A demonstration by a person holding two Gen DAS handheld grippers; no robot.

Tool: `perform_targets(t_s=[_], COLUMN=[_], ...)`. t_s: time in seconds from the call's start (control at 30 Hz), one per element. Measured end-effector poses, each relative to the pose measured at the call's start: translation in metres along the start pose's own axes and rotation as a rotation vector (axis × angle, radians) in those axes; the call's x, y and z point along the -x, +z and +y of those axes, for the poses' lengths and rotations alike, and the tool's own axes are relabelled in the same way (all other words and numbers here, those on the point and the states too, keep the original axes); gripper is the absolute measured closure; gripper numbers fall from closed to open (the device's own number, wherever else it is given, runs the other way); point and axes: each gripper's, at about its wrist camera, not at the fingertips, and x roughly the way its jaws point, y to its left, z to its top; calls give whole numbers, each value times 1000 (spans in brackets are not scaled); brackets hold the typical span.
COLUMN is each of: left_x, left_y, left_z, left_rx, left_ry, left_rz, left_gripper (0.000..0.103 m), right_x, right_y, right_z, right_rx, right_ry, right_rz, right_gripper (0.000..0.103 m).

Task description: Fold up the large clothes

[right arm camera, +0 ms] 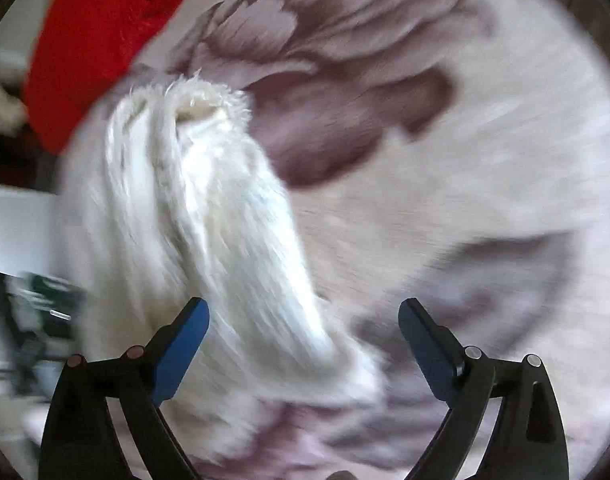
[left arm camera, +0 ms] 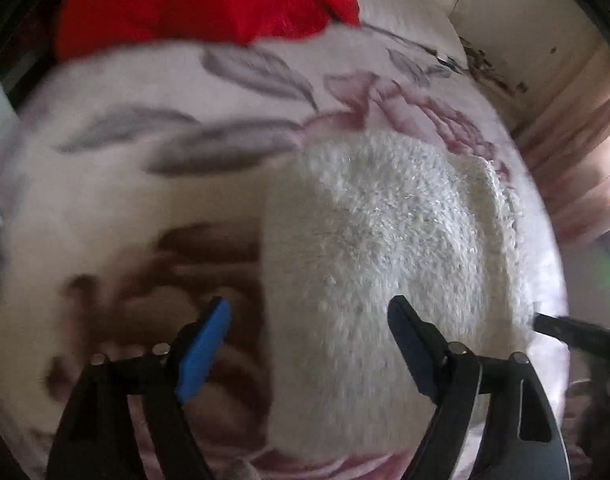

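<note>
Blue-padded left gripper jaws wide over fluffy white garment.

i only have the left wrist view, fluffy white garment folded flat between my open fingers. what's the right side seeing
Observer: In the right wrist view a sleeve of the white fluffy garment stretches away from the right gripper, its cuff opening at the far end.
Operator: is the right gripper holding it
Observer: No, its jaws stand wide apart, with the sleeve lying between them on the floral bedspread.
Operator: anything else near the cuff
Observer: A red cloth lies just beyond it, at the upper left.
</note>
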Motion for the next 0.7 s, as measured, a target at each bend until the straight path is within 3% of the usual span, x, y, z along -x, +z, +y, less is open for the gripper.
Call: perform_targets(t_s=[0.03,0.07,0.1,0.27,0.47,0.7], left_x=[7,16,31,91,177,301], left_y=[-3,-8,-17,-39,-55,-89], left_z=[-5,-6,-12,-24,-52,-79], left_rx=[-8,-11,-14,16,20,17], left_ry=[21,34,45,95,148,176], left_rz=[-8,-10,-13,-44,-117,-201], left_gripper=[8,0,0,0,0,0], right_x=[16,23,38,93,190,331], right_y=[-16,-25,-41,-73,-127,-199], right_z=[11,12,20,29,56,72], right_rx=[39,54,69,68,58,91], right_ry=[-112,-152,-194,-224,-236,-259], right_rz=[-38,-59,-90,-178,-277,-414], right_gripper=[0,0,0,0,0,0])
